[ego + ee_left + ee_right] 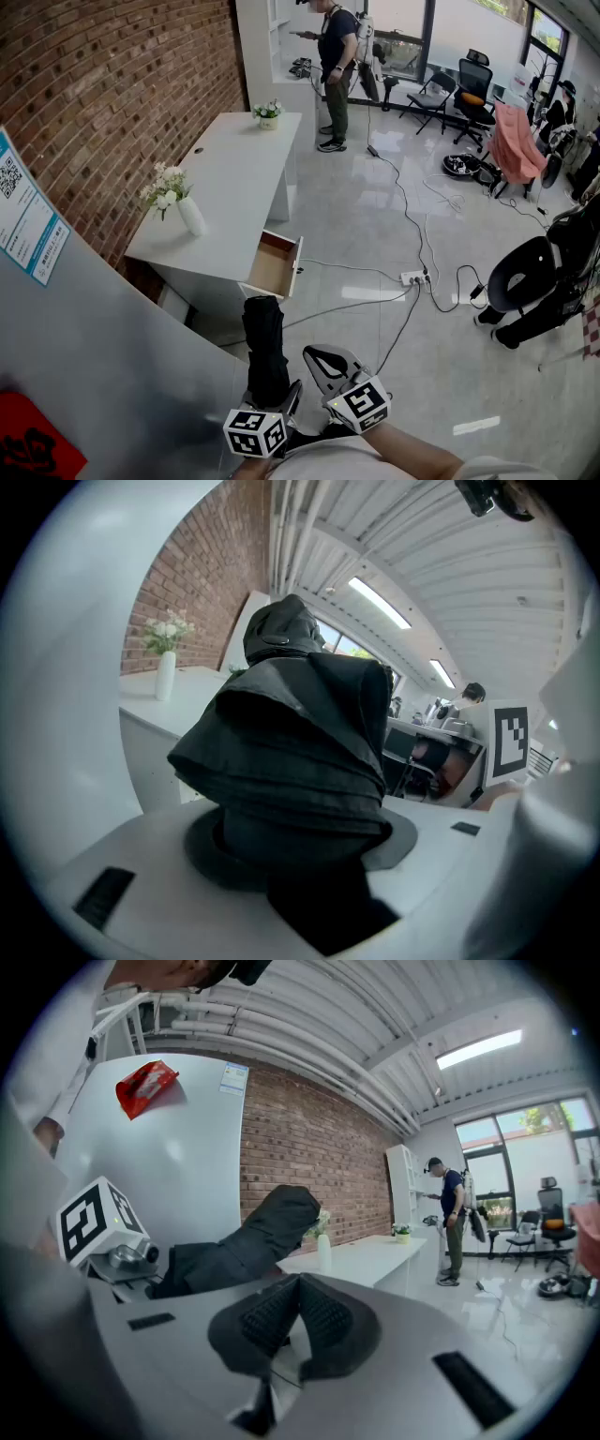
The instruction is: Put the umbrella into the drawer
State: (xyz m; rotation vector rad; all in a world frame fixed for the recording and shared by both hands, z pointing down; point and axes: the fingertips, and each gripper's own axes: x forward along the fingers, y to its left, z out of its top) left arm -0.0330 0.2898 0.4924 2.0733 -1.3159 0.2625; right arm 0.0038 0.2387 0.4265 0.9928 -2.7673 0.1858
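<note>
Grips the folded black umbrella (291, 742) in the left gripper (300, 855), jaws clamped on its lower end, the fabric filling the middle of the left gripper view and rising toward the upper centre. Holds the right gripper (296, 1312) just beside it, ribbed pads (328, 1321) pressed together at their tips with nothing between them.

In the head view, at the bottom centre: both grippers side by side, the umbrella standing nearly upright above the left one.

Just above the umbrella's top in the frame, near the centre: the drawer (274, 265), pulled open from the near end of the white desk (234, 178), wooden inside showing. Umbrella not yet in it.

On the desk, toward the left edge: a white vase (190, 216) with pale flowers. At the far end, upper centre: a small potted plant (268, 114).

Behind the desk, across the upper left: a brick wall (112, 84). At lower left: a grey panel (103, 356) bearing a blue-edged sheet (26, 225).

At the top centre: a person (336, 75) standing on the glossy floor (375, 216). Right of centre: a power strip (413, 277) with cables trailing away. At upper right: office chairs (473, 89).
</note>
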